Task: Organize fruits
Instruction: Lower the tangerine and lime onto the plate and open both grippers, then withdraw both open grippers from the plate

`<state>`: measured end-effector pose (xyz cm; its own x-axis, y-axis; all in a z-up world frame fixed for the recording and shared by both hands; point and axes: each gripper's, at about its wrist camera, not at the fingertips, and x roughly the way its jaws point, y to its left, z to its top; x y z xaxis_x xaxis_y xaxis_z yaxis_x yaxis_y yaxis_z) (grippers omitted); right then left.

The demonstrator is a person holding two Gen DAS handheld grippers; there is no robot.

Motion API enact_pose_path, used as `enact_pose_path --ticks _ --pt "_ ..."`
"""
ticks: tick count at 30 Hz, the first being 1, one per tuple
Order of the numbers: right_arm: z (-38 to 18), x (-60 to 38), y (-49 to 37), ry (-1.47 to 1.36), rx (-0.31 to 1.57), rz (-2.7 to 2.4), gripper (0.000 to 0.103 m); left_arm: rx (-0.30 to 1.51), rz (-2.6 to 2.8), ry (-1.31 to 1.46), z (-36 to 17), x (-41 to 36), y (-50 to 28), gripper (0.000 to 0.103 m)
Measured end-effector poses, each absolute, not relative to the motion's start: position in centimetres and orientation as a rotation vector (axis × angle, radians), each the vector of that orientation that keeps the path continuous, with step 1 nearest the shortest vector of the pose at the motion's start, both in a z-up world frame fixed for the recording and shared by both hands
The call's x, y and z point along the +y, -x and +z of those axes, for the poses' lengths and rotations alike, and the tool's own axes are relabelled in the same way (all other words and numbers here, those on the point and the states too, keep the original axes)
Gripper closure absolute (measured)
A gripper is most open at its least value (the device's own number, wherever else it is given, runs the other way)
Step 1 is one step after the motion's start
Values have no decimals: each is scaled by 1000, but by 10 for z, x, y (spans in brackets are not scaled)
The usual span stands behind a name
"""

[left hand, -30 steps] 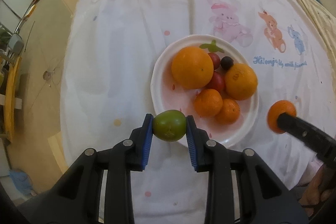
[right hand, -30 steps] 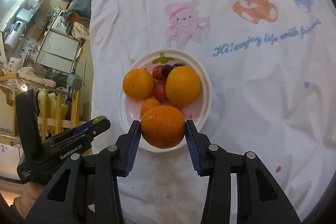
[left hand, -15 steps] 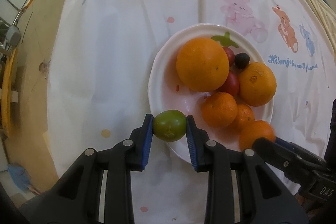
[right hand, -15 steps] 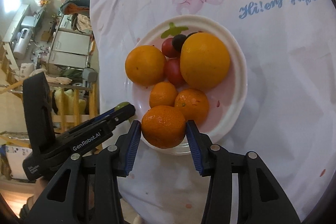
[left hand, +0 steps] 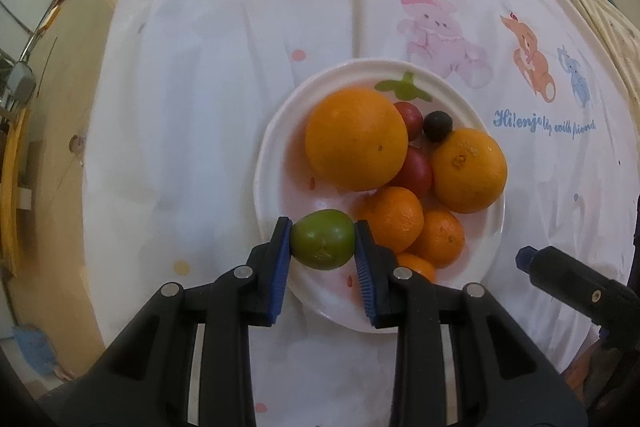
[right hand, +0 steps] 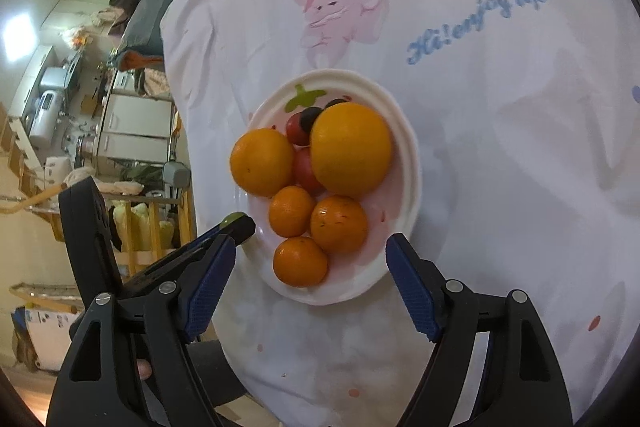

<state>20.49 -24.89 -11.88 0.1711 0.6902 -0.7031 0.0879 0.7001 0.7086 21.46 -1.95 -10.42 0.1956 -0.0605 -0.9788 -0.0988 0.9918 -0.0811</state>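
Note:
A white plate [left hand: 276, 131] [right hand: 404, 143] on the cartoon-print tablecloth holds two big oranges [left hand: 356, 139] [left hand: 468, 169], several mandarins [left hand: 394, 219] [right hand: 300, 261], red tomatoes [left hand: 416, 173] and a dark berry [left hand: 438, 125]. My left gripper [left hand: 322, 247] is shut on a green fruit [left hand: 322, 245] just over the plate's near rim. My right gripper [right hand: 310, 291] is open and empty, with the nearest mandarin lying on the plate just beyond its jaws. It also shows at the right of the left wrist view [left hand: 576, 279].
The white tablecloth [left hand: 224, 67] covers a round table whose edge drops to the floor at the left. Kitchen furniture and appliances [right hand: 128, 131] stand beyond the table edge. The left gripper's finger [right hand: 236, 227] lies beside the plate's left rim in the right wrist view.
My right gripper has opened and let go of the mandarin, which now lies on the plate's near side, and it has drawn back. My left gripper still holds the green fruit, now over the rim.

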Motion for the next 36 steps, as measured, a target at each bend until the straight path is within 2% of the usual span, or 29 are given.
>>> enact_pose_path --ticks 4,5,6,8,10,11,12,16,19,23,31,36 --pt "-119 -250 -205 -716 1354 480 23 1401 16 144 -112 -22 -218 75" --pt "-118 -249 -205 -713 1352 479 23 1410 15 140 -114 -23 -218 71" --pt "-118 -249 -206 -712 1350 477 23 1421 16 134 -116 -24 -217 62" --pt "-118 -249 -206 -710 1348 476 23 1417 10 135 -116 -23 -215 58" --pt "-118 -249 -206 -711 1347 475 23 1422 -6 144 -114 -24 -214 46" --pt "-117 -249 -207 -712 1347 474 23 1420 -12 150 -111 -24 -213 32" --pt "-117 -250 -207 -712 1347 472 23 1412 -3 148 -108 -24 -212 23" --pt "-109 -255 -206 -698 1331 467 22 1375 5 133 -93 -23 -206 21" --pt "-95 -258 -202 -651 1302 464 15 1346 17 115 -79 -17 -197 21" --pt "-70 -256 -184 -532 1240 458 12 1298 47 111 -58 -6 -180 21" --pt "-34 -253 -132 -344 1103 383 0 1116 38 114 -9 -2 -122 20" --pt "-25 -253 -99 -277 1008 319 0 1049 36 116 -2 -2 -83 10"
